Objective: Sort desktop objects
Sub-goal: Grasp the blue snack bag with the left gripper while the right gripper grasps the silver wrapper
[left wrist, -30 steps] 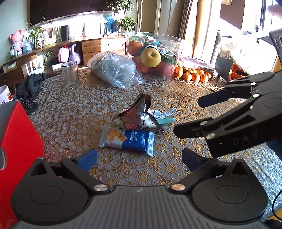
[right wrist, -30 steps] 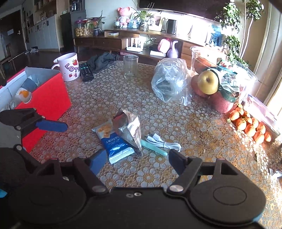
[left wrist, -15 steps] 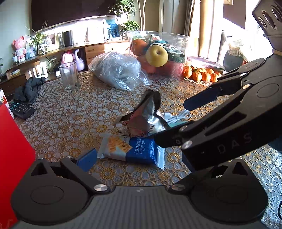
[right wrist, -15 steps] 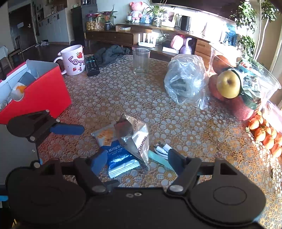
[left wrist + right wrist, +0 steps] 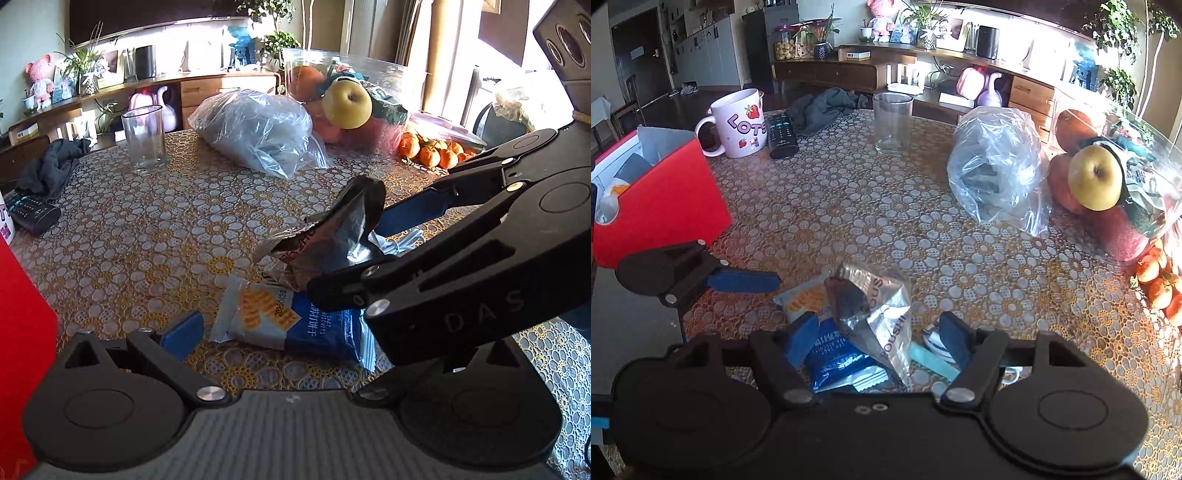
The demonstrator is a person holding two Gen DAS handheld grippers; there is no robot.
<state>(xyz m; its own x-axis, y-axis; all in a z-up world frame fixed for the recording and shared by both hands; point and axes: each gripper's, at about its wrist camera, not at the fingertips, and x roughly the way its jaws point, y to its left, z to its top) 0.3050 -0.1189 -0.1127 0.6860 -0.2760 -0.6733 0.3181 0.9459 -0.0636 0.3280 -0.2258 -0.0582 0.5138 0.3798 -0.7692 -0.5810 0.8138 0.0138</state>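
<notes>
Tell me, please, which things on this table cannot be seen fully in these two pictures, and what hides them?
- Blue biscuit packet: in the left wrist view the right gripper covers one end; in the right wrist view the silver wrapper overlaps it.
- White cable: mostly behind the wrapper and gripper.
- Red box: cut by the frame edge; contents unclear.
- Plastic bag: its dark contents unreadable through crinkled film.

A wide bare stretch of the surface (image 5: 849, 206) lies open between the red box (image 5: 668, 199) at the left and the plastic bag (image 5: 997, 173) at the right, blocked farther back only by the glass (image 5: 892, 123), mug (image 5: 738, 123) and remote (image 5: 781, 134).
</notes>
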